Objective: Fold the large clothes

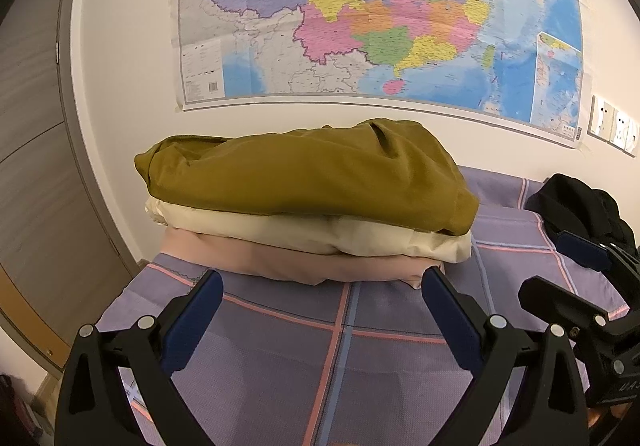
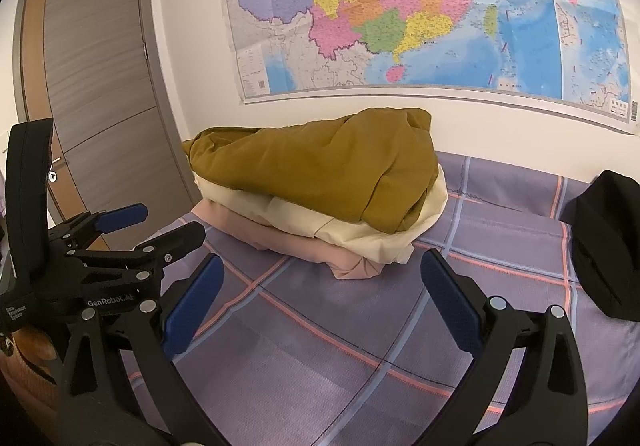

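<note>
- Left wrist view: left hand-held gripper (image 1: 322, 288) was spread wide, blue pads apart, nothing held; it hovered over the bed (image 1: 280, 366), which had a purple checked sheet.
- Stack of three folded clothes sat straight ahead against the wall: olive garment (image 1: 304, 174) on top, cream garment (image 1: 312, 234) in the middle, pink garment (image 1: 312, 266) at the bottom. The pink edge lay just beyond the fingertips, not touching.
- Right hand-held gripper (image 1: 560, 266) showed at the right edge; its opening couldn't be judged from this angle. Behind it, a black garment (image 1: 572, 202) lay crumpled on the bed, well apart from the stack.
- Wall map (image 1: 380, 14) hung above the stack; wall sockets (image 1: 614, 126) to the far right; door (image 1: 32, 166) on the left.
- Right wrist view: right hand-held gripper (image 2: 322, 274) also wide open and empty, above the sheet (image 2: 320, 358).
- Same stack ahead, slightly left: olive garment (image 2: 320, 170), cream garment (image 2: 360, 238), pink garment (image 2: 288, 242).
- Left hand-held gripper (image 2: 160, 222) sat at lower left, fingers parted, between the camera and the door (image 2: 100, 86).
- Black garment (image 2: 604, 246) on the right edge of the bed.
</note>
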Demonstrator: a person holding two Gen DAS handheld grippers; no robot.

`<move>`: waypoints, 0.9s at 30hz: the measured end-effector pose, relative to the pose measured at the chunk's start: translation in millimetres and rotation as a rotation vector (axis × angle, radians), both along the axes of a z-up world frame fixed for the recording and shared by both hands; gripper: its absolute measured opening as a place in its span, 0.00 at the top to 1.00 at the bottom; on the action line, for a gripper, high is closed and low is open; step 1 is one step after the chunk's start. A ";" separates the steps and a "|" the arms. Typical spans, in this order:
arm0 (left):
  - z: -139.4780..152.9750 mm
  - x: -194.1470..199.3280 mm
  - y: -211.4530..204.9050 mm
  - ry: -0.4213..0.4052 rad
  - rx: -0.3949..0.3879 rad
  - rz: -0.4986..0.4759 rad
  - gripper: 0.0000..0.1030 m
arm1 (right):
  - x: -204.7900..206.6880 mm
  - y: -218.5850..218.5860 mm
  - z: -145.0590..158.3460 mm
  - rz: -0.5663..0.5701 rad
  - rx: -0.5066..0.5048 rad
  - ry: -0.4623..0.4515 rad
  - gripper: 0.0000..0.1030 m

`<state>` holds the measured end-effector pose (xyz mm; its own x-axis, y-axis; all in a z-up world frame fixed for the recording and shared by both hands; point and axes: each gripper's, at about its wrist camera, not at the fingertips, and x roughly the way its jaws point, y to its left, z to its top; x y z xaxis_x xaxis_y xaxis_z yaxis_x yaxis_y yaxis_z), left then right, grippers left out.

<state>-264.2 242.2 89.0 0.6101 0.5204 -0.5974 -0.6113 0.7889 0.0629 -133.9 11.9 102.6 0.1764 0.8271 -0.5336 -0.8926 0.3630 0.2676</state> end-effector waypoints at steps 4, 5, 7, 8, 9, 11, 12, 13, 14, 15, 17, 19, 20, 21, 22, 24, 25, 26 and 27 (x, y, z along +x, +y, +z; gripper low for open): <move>-0.1 0.4 -1.8 0.001 0.005 -0.002 0.07 | -0.1 -0.5 -0.2 -0.001 0.000 0.001 0.06; -0.1 0.4 -1.9 0.001 0.006 -0.002 0.07 | -0.4 -0.6 -0.2 -0.002 0.000 0.002 0.06; -0.1 0.4 -2.1 0.001 0.006 -0.002 0.07 | 0.0 -0.6 -0.1 -0.002 0.001 0.001 0.06; -0.2 0.3 -2.1 0.000 0.006 -0.002 0.07 | 0.0 -0.3 -0.2 -0.002 0.001 0.002 0.06; -0.3 0.6 -1.8 0.001 0.006 -0.003 0.07 | -0.2 -0.5 -0.2 -0.002 0.002 0.001 0.06; -0.3 0.4 -1.9 0.001 0.006 -0.003 0.07 | -0.1 -0.4 -0.4 -0.002 0.000 0.002 0.06; -0.4 0.6 -2.0 0.001 0.006 -0.004 0.07 | -0.4 -0.5 -0.5 -0.002 -0.001 0.004 0.06; -0.6 0.8 -2.0 0.000 0.006 -0.005 0.07 | -1.4 -1.2 -0.2 -0.003 0.000 0.003 0.06; -0.7 0.8 -2.1 0.000 0.007 -0.006 0.07 | -1.1 -0.9 -0.3 -0.002 -0.001 0.004 0.06; -0.6 0.9 -2.8 0.001 0.008 -0.005 0.07 | -1.9 -1.1 -0.1 -0.001 -0.001 0.004 0.06; -0.6 0.7 -3.2 0.000 0.005 -0.006 0.07 | -4.1 -2.2 0.7 -0.003 0.002 0.002 0.06; -0.5 0.5 -4.6 0.000 0.005 -0.005 0.07 | -4.8 -2.2 0.9 -0.003 0.001 0.003 0.06; -0.5 0.6 -4.8 0.000 0.006 -0.006 0.07 | -5.1 -2.5 1.1 -0.004 0.004 0.002 0.06; -0.8 1.0 -4.2 0.000 0.006 -0.007 0.07 | -5.3 -2.3 1.1 -0.004 0.002 0.002 0.06; -1.0 1.2 -4.3 0.000 0.005 -0.007 0.07 | -5.2 -2.7 1.2 -0.005 0.002 0.003 0.06; -1.4 1.5 -5.0 0.002 0.005 -0.007 0.07 | -5.7 -3.4 1.9 -0.005 0.006 0.005 0.06; -1.4 1.3 -5.8 0.002 0.006 -0.007 0.07 | -5.0 -2.9 1.6 -0.004 0.003 0.002 0.06; -1.4 1.2 -6.4 0.001 0.005 -0.007 0.07 | -5.2 -3.2 1.7 -0.006 0.004 0.002 0.06; -1.2 0.5 -7.3 0.001 0.005 -0.007 0.07 | -5.0 -3.2 1.8 -0.003 0.005 0.003 0.06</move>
<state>-263.6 234.9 87.9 0.6129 0.5195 -0.5953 -0.6061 0.7925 0.0676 -138.9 8.7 104.5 0.1773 0.8293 -0.5300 -0.8908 0.3642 0.2719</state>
